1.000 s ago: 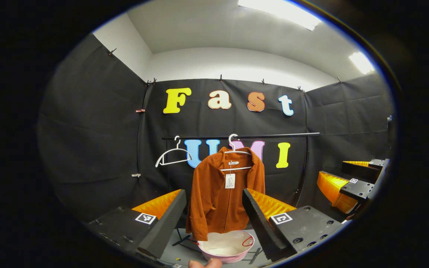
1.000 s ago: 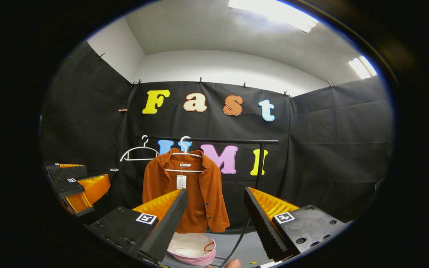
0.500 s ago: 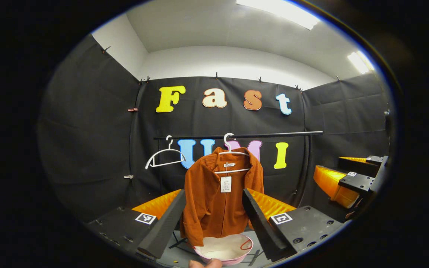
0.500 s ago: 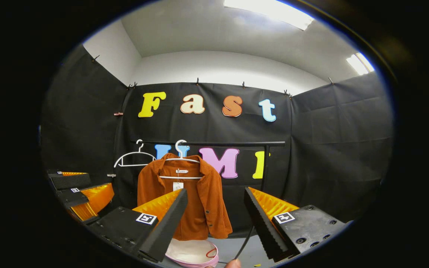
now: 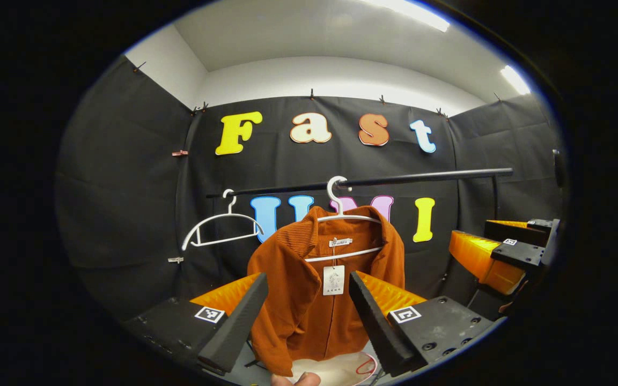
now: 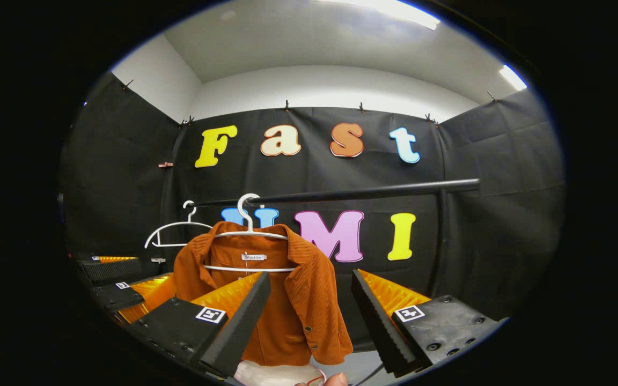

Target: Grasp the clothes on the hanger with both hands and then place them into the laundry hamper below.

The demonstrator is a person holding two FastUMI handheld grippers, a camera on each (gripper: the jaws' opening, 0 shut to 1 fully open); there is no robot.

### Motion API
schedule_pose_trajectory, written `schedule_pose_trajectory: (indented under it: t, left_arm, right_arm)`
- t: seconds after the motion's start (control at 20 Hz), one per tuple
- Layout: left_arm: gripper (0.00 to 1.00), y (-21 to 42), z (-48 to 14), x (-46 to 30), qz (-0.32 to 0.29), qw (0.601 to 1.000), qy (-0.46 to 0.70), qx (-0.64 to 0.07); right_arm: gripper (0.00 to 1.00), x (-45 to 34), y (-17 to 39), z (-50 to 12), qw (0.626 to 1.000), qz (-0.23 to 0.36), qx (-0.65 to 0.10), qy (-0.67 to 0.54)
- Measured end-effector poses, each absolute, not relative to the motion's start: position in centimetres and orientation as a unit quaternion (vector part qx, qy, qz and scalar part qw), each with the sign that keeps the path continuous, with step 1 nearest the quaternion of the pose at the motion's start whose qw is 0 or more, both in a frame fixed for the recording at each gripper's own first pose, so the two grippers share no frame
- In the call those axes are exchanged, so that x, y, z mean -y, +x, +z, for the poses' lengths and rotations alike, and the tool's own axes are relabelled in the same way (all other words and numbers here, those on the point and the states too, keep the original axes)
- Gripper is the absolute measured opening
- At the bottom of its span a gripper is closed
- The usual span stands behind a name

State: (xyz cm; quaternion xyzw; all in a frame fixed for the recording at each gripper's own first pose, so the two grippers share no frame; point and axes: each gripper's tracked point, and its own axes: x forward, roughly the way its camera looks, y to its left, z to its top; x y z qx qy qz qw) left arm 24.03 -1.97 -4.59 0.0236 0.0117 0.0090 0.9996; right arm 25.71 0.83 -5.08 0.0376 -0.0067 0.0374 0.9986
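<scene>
A rust-orange corduroy shirt (image 5: 314, 300) (image 6: 298, 300) hangs on a white hanger (image 5: 341, 214) (image 6: 247, 230) from a black rail (image 5: 421, 178) (image 6: 368, 192). A white tag dangles at its chest. Below it sits a pink-rimmed hamper (image 5: 341, 370) (image 6: 271, 372), mostly cut off. My left gripper (image 5: 309, 300) is open, with the shirt's front seen between its fingers but farther off. My right gripper (image 6: 311, 300) is open too, in front of the shirt's right shoulder and sleeve. The other gripper appears at the right edge (image 5: 507, 252) of the left gripper view and at the left edge (image 6: 121, 287) of the right gripper view.
An empty white hanger (image 5: 220, 228) (image 6: 172, 230) hangs on the rail to the left of the shirt. The rail's upright post (image 6: 440, 236) stands at the right. Black cloth walls close the booth on three sides. A thumb tip (image 5: 295, 379) shows at the bottom edge.
Both grippers have moved forward toward the shirt and rail, which now look larger and nearer. The hamper has slid down to the bottom edge. Both stay open.
</scene>
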Motion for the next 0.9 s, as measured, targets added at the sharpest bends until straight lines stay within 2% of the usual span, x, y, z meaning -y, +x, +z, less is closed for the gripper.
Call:
schedule_pose_trajectory:
  t: [0.45, 0.7, 0.8, 0.85, 0.9]
  left_arm:
    - [0.95, 35.1, -10.0, 0.7, 0.075, 0.996, 0.027, -0.035]
    - [0.94, 36.9, -10.4, -0.3, 0.095, 0.995, 0.023, -0.032]
    - [0.84, 37.2, -9.9, -0.5, 0.102, 0.994, 0.024, -0.025]
    - [0.72, 37.9, -10.0, -0.6, 0.101, 0.994, 0.024, -0.028]
    - [0.63, 38.3, -10.2, -0.4, 0.1, 0.994, 0.024, -0.032]
  right_arm:
    - [0.98, -2.8, 36.2, -9.7, 0.994, 0.086, -0.017, 0.059]
    - [0.98, -4.6, 39.0, -11.3, 0.992, 0.104, -0.022, 0.068]
    - [0.98, -5.2, 40.3, -11.9, 0.992, 0.104, -0.023, 0.071]
    - [0.98, -5.6, 41.0, -12.2, 0.992, 0.105, -0.023, 0.073]
    - [0.98, -5.9, 41.6, -12.6, 0.992, 0.105, -0.024, 0.073]
